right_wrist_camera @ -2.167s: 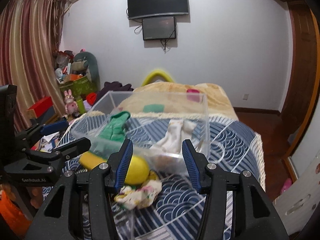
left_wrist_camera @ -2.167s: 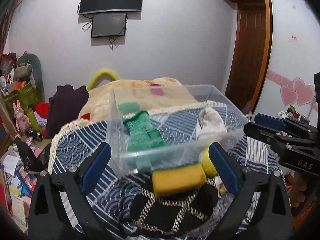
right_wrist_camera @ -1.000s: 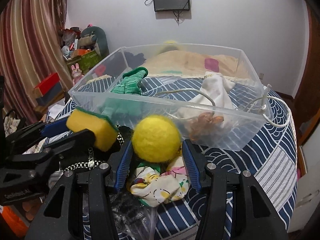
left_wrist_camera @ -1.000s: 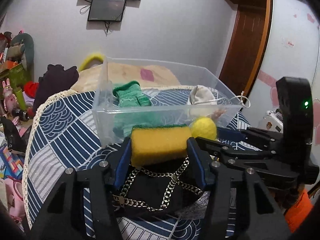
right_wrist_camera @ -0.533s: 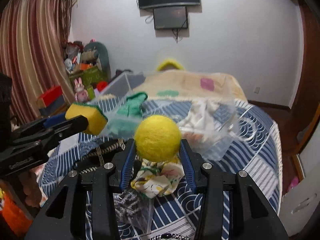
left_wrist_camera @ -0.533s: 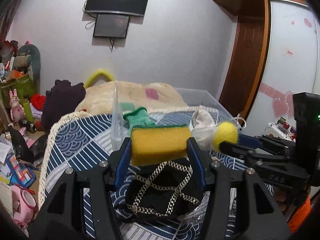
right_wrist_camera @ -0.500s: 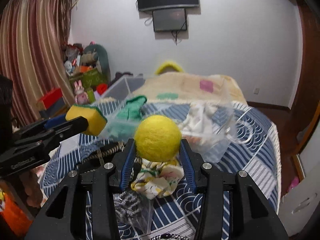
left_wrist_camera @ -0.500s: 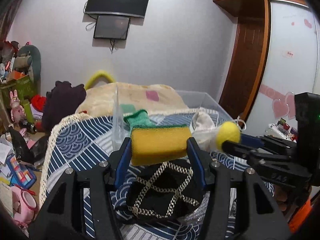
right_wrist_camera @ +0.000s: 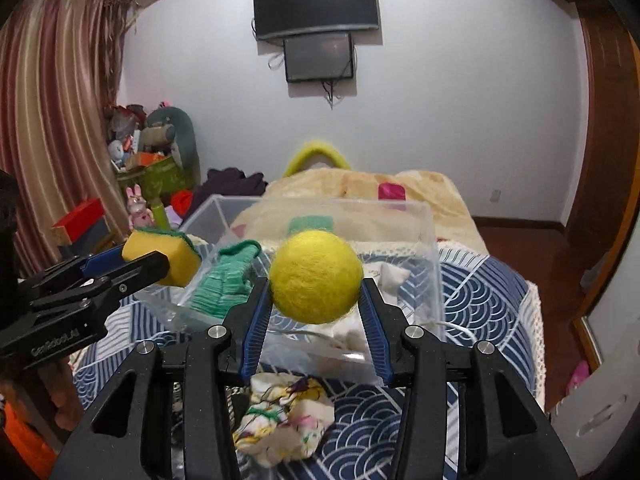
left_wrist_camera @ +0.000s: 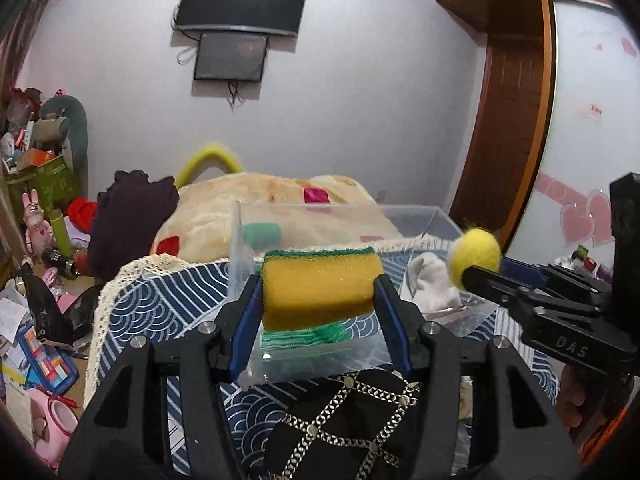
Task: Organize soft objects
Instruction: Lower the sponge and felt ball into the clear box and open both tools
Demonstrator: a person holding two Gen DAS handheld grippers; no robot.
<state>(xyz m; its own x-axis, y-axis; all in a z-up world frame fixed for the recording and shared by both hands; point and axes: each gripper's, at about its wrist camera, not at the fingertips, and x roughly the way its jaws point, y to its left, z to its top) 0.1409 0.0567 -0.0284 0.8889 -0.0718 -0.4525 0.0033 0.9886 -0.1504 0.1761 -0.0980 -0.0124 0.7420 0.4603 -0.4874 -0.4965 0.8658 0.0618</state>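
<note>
My left gripper is shut on a yellow sponge with a green scrub side, held in the air in front of the clear plastic bin. My right gripper is shut on a fuzzy yellow ball, also held in front of the bin. The ball and right gripper show at the right of the left wrist view; the sponge shows at the left of the right wrist view. A green knit cloth and a white cloth lie inside the bin.
The bin stands on a bed with a blue wave-pattern cover. A black bag with gold chain pattern and a floral cloth lie in front of the bin. Clutter and toys fill the floor at left.
Both grippers closed on the sponge and the ball, then lifted them off the bed. They now hold them higher, level with the bin's rim.
</note>
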